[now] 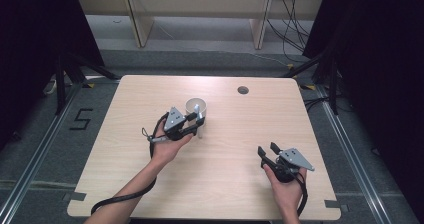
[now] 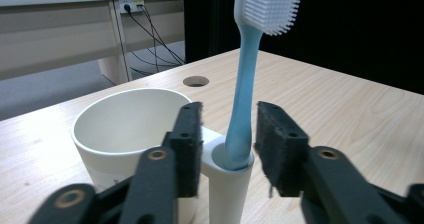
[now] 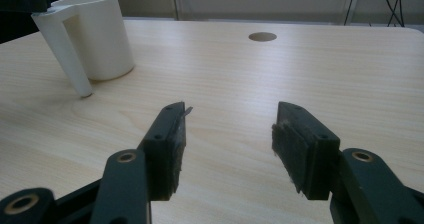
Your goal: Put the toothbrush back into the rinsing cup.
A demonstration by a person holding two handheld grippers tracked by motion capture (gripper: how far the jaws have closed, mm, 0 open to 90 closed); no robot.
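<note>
Toothbrush (image 2: pixel 248 91) stood upright in the side tube of the cup (image 2: pixel 131 129), bristle head up, blue handle seated in the narrow white holder (image 2: pixel 230 184) joined to the cup's wall. Cup sat near the desk's (image 1: pixel 125 184) middle, a bit toward the far edge and short of the cable hole (image 1: pixel 243 90).

Left gripper (image 2: pixel 227 134) was right at the holder: jaws apart, one pad on each side of the handle, gaps visible both sides in the left gripper view, so no contact with the brush. The near-side pad looked to overlap the holder's rim; can't tell if it touched. Judgement: tongs bracketed the handle low, just above the tube mouth, because that's where the shaft is thickest and a pinch there would keep the brush vertical for a straight lift or a clean release.

Left hand (image 1: pixel 170 146) came in from the near edge, forearm angled up and right, palm under the gripper body, jaws pointing toward the cup from its near-left side. Roughly level with the desk.

Right gripper (image 1: pixel 268 152) was parked well apart, toward the near right corner, hovering low over bare wood. Jaws wide, nothing between them. Right hand (image 1: pixel 287 181) gripped from below, jaws aimed toward the far left, so its camera had the cup in frame. Looked like standby only, kept clear of the left side's work.
</note>
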